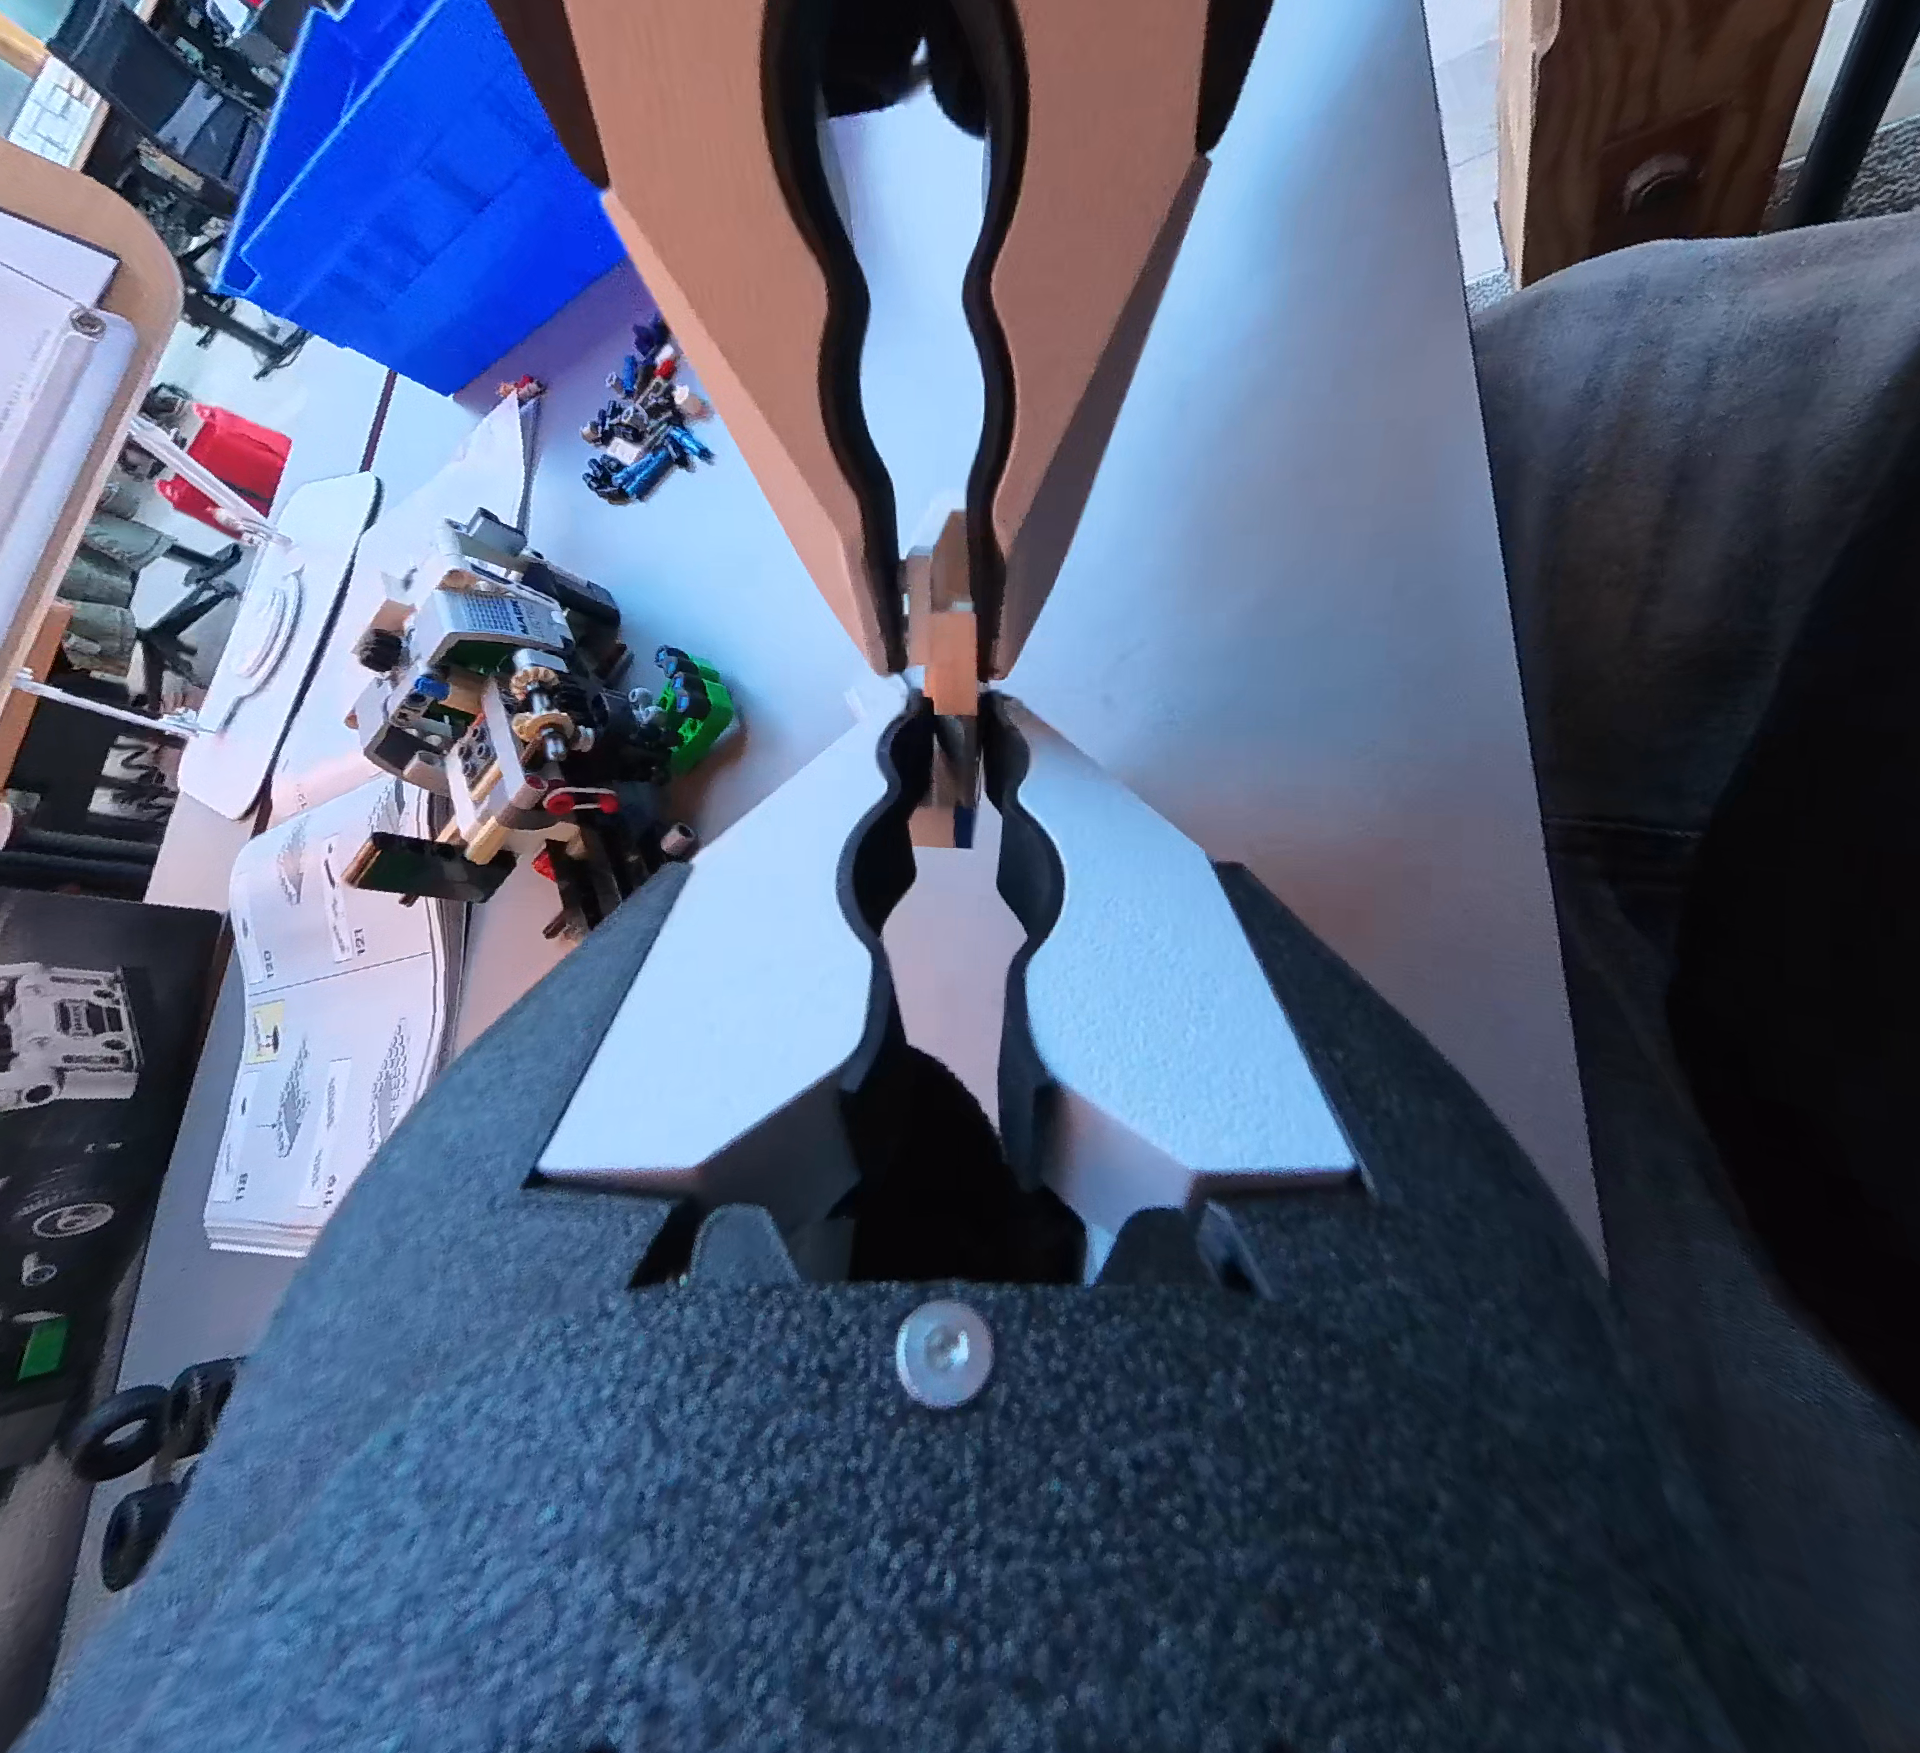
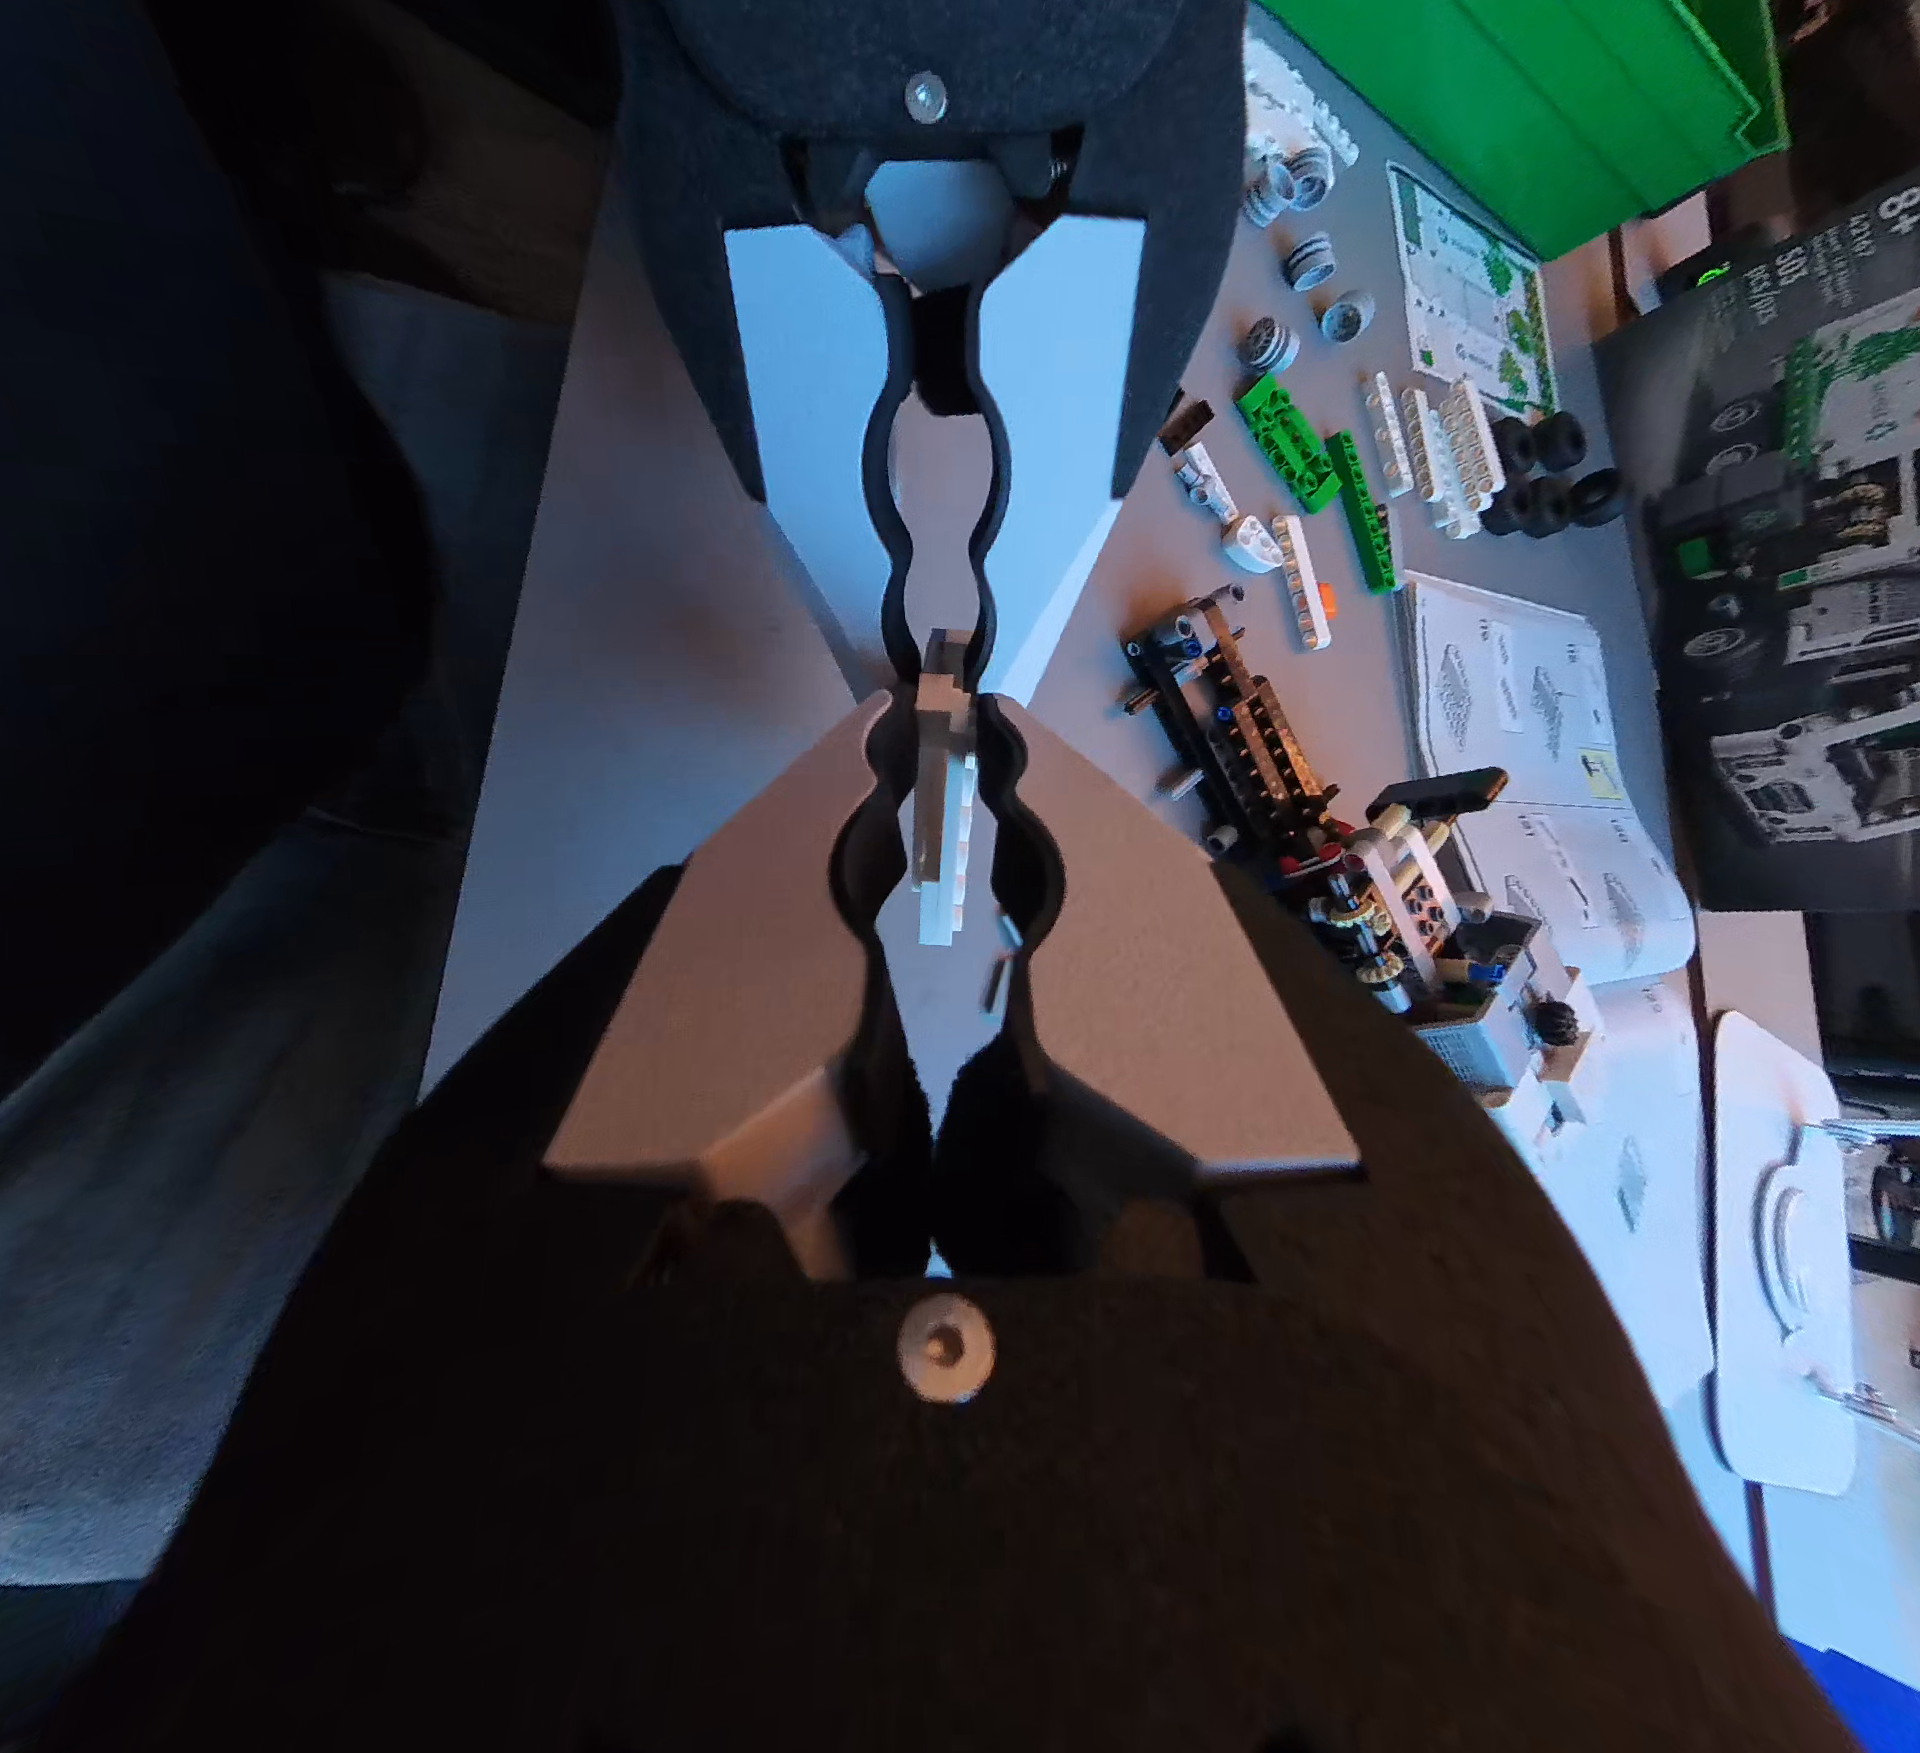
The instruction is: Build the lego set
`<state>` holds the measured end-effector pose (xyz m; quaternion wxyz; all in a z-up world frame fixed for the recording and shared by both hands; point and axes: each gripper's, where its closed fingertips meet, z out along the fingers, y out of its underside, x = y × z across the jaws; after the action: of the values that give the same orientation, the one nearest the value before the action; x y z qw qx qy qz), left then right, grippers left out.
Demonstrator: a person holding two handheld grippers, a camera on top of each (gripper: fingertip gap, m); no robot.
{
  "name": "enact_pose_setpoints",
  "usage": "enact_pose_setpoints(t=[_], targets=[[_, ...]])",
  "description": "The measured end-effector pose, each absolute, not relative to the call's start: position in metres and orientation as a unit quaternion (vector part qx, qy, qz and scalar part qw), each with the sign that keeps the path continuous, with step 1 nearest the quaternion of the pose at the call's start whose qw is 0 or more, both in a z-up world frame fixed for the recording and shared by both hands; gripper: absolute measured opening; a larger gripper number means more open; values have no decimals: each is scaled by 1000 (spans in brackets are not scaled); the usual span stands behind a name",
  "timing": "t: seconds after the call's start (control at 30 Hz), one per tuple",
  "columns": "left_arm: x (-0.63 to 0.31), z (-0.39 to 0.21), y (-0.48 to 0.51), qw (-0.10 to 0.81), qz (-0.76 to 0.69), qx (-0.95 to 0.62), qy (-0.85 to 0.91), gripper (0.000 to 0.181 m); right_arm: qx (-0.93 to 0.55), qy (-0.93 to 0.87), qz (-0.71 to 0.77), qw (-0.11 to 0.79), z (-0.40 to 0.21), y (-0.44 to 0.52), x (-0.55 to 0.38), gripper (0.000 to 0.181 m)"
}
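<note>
My left gripper [image 1: 940, 716] and my right gripper [image 1: 940, 664] meet tip to tip above the white table [image 1: 1247, 560], near its edge. Both are shut on a small white lego assembly [image 1: 943, 623]; one end sits between the left pads, the other between the right pads. In the right wrist view the white pieces [image 2: 940, 830] lie between my right gripper's [image 2: 935, 716] pads and reach into the left gripper [image 2: 935, 654] opposite. The partly built truck model [image 1: 499, 695] lies on the table to the side, and also shows in the right wrist view [image 2: 1351, 872].
An open instruction booklet [image 2: 1527, 716] and the set's dark box [image 2: 1797, 560] lie beyond the model. Loose green [image 2: 1288, 436] and white beams [image 2: 1434, 446], tyres [image 2: 1548, 477] and small pins [image 1: 644, 436] are spread out. A blue bin [image 1: 416, 197] and a green bin [image 2: 1507, 20] stand at the table's ends. Both grippers' tips are close together, under 4 cm apart.
</note>
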<state>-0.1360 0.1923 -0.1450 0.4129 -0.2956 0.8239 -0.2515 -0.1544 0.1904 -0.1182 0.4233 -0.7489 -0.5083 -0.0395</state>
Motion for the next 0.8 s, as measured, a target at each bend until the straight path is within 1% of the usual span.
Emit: enact_pose_setpoints(t=[0.03,0.1,0.13,0.2,0.27,0.3,0.33,0.43,0.47,0.53,0.57,0.63,0.67,0.7,0.8], targets=[[-135,-142,194,418,-255,-301,818,8,-744,-506,-46,434,-116,192,-153,10],[-135,-132,198,429,-272,-319,800,10,-720,-504,-67,473,-108,195,-153,10],[-137,-124,201,432,-286,-332,788,15,-707,-503,-84,491,-104,196,-153,10],[-144,-112,197,405,-356,-351,765,19,-669,-504,-112,535,-96,196,-156,10],[-147,-105,203,360,-425,-393,731,44,-646,-499,-146,559,-92,196,-157,10],[-150,-102,206,326,-465,-409,714,49,-637,-497,-169,565,-92,196,-154,10],[-153,-99,207,279,-513,-423,693,62,-625,-496,-187,572,-93,196,-153,10],[-158,-91,204,127,-624,-438,635,87,-574,-503,-212,610,-87,191,-163,11],[-159,-91,200,81,-645,-432,625,88,-560,-511,-208,618,-86,188,-170,10],[-161,-92,194,26,-666,-419,617,85,-546,-523,-195,625,-85,184,-180,10],[-164,-94,189,4,-668,-410,622,78,-540,-524,-189,631,-84,183,-183,10],[-168,-100,182,-26,-664,-402,629,76,-524,-527,-172,646,-80,178,-188,10],[-170,-102,178,-39,-661,-397,635,69,-515,-529,-166,654,-78,176,-190,11],[-173,-102,174,-49,-662,-388,639,56,-509,-533,-159,657,-78,174,-191,11],[-174,-106,171,-53,-656,-390,644,55,-517,-527,-144,659,-80,173,-188,10]])
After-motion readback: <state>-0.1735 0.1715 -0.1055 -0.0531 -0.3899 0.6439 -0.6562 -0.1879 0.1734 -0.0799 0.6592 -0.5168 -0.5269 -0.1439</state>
